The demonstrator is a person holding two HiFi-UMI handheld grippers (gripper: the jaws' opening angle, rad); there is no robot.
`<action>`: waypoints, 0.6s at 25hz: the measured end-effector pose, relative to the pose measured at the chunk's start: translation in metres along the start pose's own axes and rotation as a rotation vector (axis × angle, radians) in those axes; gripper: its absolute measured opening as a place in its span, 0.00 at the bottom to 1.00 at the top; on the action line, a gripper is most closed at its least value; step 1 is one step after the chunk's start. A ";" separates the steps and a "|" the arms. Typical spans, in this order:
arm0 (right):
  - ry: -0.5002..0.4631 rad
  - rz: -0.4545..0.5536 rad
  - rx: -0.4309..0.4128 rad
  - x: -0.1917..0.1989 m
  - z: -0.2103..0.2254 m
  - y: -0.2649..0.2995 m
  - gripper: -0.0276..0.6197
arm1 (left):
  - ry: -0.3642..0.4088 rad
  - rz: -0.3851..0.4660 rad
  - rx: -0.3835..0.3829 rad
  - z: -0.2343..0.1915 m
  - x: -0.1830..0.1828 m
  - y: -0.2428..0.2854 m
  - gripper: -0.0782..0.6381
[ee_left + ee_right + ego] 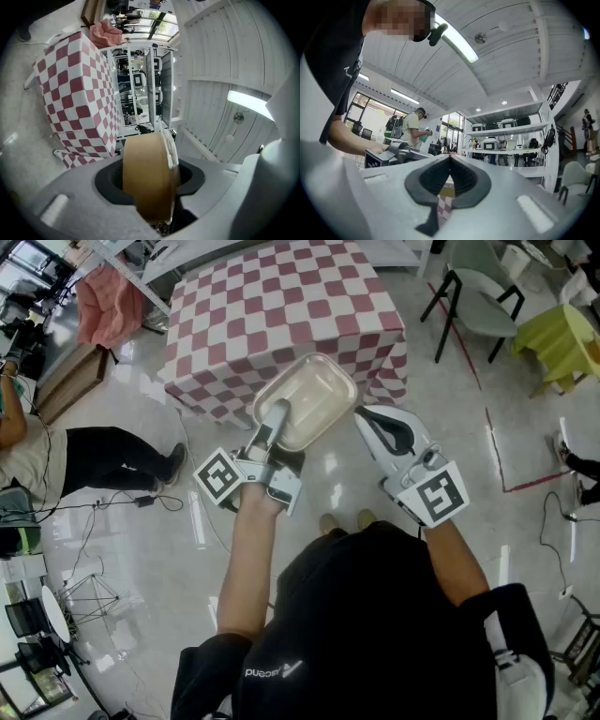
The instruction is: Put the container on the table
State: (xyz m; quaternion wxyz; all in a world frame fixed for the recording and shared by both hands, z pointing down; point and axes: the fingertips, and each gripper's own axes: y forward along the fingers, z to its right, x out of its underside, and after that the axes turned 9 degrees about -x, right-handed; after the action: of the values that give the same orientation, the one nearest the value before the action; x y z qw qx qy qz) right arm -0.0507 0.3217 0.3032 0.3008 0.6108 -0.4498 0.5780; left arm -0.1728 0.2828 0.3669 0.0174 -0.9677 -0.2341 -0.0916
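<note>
A beige oblong container with a clear lid hangs over the floor just in front of the red-and-white checkered table. My left gripper is shut on its near rim. In the left gripper view the container stands on edge between the jaws, and the table lies beyond at the left. My right gripper hovers just right of the container without touching it. In the right gripper view its jaws are pressed together with nothing between them.
A grey chair and a yellow-green seat stand at the right. Red tape marks the glossy floor. A person sits on the floor at the left, near cables. A pink cloth hangs left of the table.
</note>
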 end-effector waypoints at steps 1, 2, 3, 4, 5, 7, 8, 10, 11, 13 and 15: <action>0.024 -0.012 0.005 0.001 -0.001 0.001 0.05 | -0.002 0.000 0.000 0.000 -0.001 -0.001 0.37; 0.042 -0.019 0.008 0.002 -0.002 0.002 0.05 | -0.004 -0.001 0.000 0.000 -0.001 -0.001 0.37; 0.054 -0.021 0.009 0.003 -0.003 0.003 0.05 | -0.005 -0.001 0.000 -0.001 -0.002 -0.002 0.37; 0.057 -0.019 0.010 0.003 -0.004 0.005 0.05 | -0.006 -0.002 0.001 -0.002 -0.003 -0.002 0.37; 0.053 -0.016 0.012 0.003 -0.005 0.006 0.05 | -0.008 -0.003 0.002 -0.002 -0.005 -0.003 0.37; 0.026 -0.019 0.017 0.005 -0.004 0.008 0.05 | -0.013 -0.006 0.007 -0.004 -0.009 -0.003 0.37; 0.016 -0.022 0.022 0.006 -0.004 0.010 0.05 | -0.015 -0.008 0.011 -0.004 -0.011 -0.004 0.37; 0.014 -0.022 0.034 0.007 -0.004 0.015 0.05 | -0.020 -0.012 0.016 -0.005 -0.016 -0.007 0.37; 0.014 -0.021 0.040 0.007 -0.005 0.018 0.05 | -0.022 -0.016 0.016 -0.007 -0.018 -0.009 0.37; 0.008 -0.023 0.052 0.008 -0.009 0.025 0.05 | -0.028 -0.027 0.016 -0.013 -0.023 -0.013 0.37; -0.003 -0.027 0.060 0.010 -0.012 0.034 0.05 | -0.036 -0.036 0.016 -0.019 -0.032 -0.016 0.37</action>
State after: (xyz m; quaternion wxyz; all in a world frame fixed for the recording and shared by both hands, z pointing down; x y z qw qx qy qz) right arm -0.0874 0.3161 0.3097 0.2896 0.6264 -0.4245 0.5861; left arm -0.2114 0.2815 0.3795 0.0192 -0.9647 -0.2524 -0.0726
